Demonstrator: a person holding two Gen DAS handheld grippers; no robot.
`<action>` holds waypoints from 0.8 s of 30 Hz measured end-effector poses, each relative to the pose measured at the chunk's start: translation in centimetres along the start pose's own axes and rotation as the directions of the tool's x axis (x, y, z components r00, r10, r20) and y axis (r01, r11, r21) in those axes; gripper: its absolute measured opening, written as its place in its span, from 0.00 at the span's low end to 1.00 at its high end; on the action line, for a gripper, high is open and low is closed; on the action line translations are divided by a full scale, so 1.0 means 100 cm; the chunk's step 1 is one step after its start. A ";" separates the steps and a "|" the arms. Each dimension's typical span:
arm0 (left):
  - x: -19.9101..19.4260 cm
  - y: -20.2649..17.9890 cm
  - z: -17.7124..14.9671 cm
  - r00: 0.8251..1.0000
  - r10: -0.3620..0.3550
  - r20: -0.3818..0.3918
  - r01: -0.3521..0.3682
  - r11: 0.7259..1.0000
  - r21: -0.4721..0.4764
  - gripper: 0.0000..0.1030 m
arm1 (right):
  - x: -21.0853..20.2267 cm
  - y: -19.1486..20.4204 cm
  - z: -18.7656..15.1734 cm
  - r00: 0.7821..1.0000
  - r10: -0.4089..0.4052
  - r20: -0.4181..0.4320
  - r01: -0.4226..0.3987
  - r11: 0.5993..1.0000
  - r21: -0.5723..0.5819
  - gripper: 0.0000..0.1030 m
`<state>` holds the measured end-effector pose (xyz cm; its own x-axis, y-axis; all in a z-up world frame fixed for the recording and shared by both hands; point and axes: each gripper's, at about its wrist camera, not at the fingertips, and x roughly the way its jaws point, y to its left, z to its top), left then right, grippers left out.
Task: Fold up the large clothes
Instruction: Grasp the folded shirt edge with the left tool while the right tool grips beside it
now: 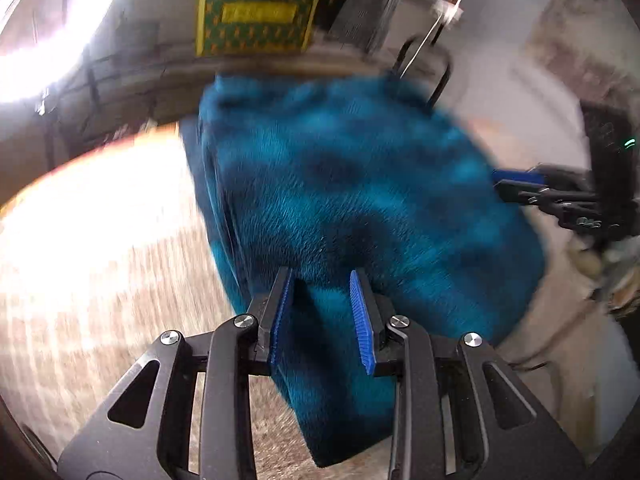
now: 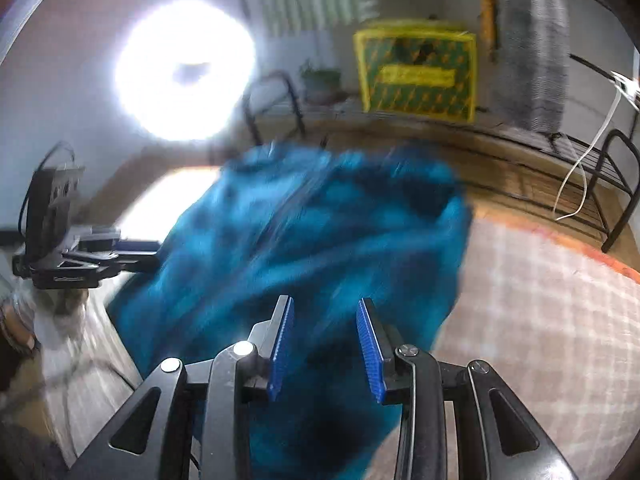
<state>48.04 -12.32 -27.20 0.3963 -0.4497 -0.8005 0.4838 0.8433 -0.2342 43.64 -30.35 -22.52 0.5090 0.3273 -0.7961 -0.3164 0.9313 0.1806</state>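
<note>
Your left gripper has its fingers spread apart, teal garment bunched between and beyond them, lying on the table. Your right gripper gapes too, garment under its fingers; everything's motion-blurred.

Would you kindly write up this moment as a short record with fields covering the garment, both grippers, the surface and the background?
garment: teal fleece garment, bunched and partly folded, blurred in both views
left gripper: open, fingers apart over the garment's near edge
right gripper: open, fingers apart over the garment's opposite edge
grip: neither gripper is clamped on cloth
surface: checked cloth with an orange border
background: green and yellow patterned bag, black metal rack
lighting: bright ring light
</note>
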 end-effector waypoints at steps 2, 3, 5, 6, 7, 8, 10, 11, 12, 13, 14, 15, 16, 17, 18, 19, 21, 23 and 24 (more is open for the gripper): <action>0.005 0.006 -0.009 0.999 -0.015 0.043 0.016 1.000 -0.024 0.33 | 0.017 0.002 -0.014 0.999 -0.019 -0.043 0.018 1.000 -0.005 0.32; 0.005 0.006 -0.010 0.999 -0.020 0.050 0.021 0.999 -0.030 0.33 | 0.023 0.000 -0.019 0.999 -0.014 -0.050 0.014 1.000 0.011 0.32; 0.004 0.004 -0.012 0.999 -0.012 0.053 0.014 0.999 -0.040 0.33 | 0.028 -0.004 -0.022 0.999 -0.003 -0.042 0.004 1.000 0.024 0.32; 0.002 0.001 -0.010 0.999 -0.003 0.041 0.004 1.000 -0.022 0.33 | 0.029 -0.003 -0.022 0.999 -0.008 -0.047 0.009 1.000 0.016 0.32; -0.001 0.001 -0.008 0.999 -0.008 0.033 0.009 1.000 -0.022 0.33 | 0.028 -0.001 -0.020 0.998 -0.013 -0.058 0.014 1.000 0.010 0.32; -0.006 0.004 -0.003 0.999 -0.028 0.022 0.029 0.999 -0.040 0.33 | 0.025 -0.001 -0.016 0.997 -0.011 -0.074 0.012 1.000 0.008 0.32; -0.019 0.017 0.006 0.997 -0.055 0.058 0.060 0.994 -0.087 0.33 | 0.016 -0.006 -0.007 0.998 0.014 -0.058 -0.013 1.000 0.020 0.34; -0.027 0.027 0.012 0.993 -0.052 0.102 0.065 0.991 -0.121 0.40 | 0.005 -0.014 -0.002 1.000 0.021 -0.008 -0.021 0.999 0.040 0.37; -0.034 0.040 0.021 0.988 -0.051 0.145 0.076 0.983 -0.167 0.48 | -0.003 -0.020 0.001 0.999 0.013 0.036 -0.015 0.998 0.059 0.47; -0.036 0.048 0.027 0.985 -0.055 0.162 0.087 0.976 -0.199 0.70 | -0.009 -0.028 0.004 0.996 -0.004 0.085 -0.003 0.997 0.082 0.58; -0.035 0.063 0.036 0.982 -0.062 0.178 0.108 0.960 -0.259 0.87 | -0.017 -0.041 0.007 0.987 -0.038 0.158 0.018 0.992 0.124 0.63; -0.031 0.076 0.044 0.979 -0.084 0.188 0.140 0.940 -0.312 0.90 | -0.020 -0.052 0.010 0.980 -0.050 0.190 0.020 0.987 0.158 0.71; -0.022 0.092 0.054 0.974 -0.129 0.187 0.192 0.908 -0.373 0.90 | -0.018 -0.067 0.015 0.978 -0.046 0.202 0.004 0.979 0.204 0.74; -0.014 0.102 0.060 0.972 -0.156 0.177 0.217 0.889 -0.404 0.90 | -0.013 -0.083 0.020 0.980 -0.035 0.196 -0.016 0.967 0.254 0.74; -0.001 0.113 0.067 0.972 -0.174 0.157 0.227 0.864 -0.450 0.90 | -0.008 -0.094 0.024 0.982 -0.026 0.190 -0.032 0.955 0.294 0.75; 0.010 0.122 0.073 0.973 -0.180 0.141 0.227 0.844 -0.487 0.90 | -0.001 -0.106 0.028 0.983 -0.012 0.182 -0.051 0.941 0.336 0.77; 0.028 0.134 0.081 0.974 -0.191 0.119 0.225 0.820 -0.527 0.90 | 0.016 -0.129 0.037 0.987 0.025 0.157 -0.086 0.913 0.399 0.83; 0.044 0.145 0.088 0.973 -0.199 0.113 0.228 0.801 -0.554 0.90 | 0.034 -0.143 0.044 0.989 0.068 0.134 -0.120 0.895 0.429 0.83; 0.053 0.148 0.090 0.972 -0.207 0.108 0.231 0.799 -0.556 0.90 | 0.043 -0.149 0.047 0.987 0.090 0.131 -0.139 0.887 0.440 0.83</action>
<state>64.30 -4.92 -29.97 0.3694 -0.6434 -0.6704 0.0446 0.7329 -0.6789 54.27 -42.04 -25.93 0.5788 0.4279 -0.6942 0.0011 0.8508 0.5254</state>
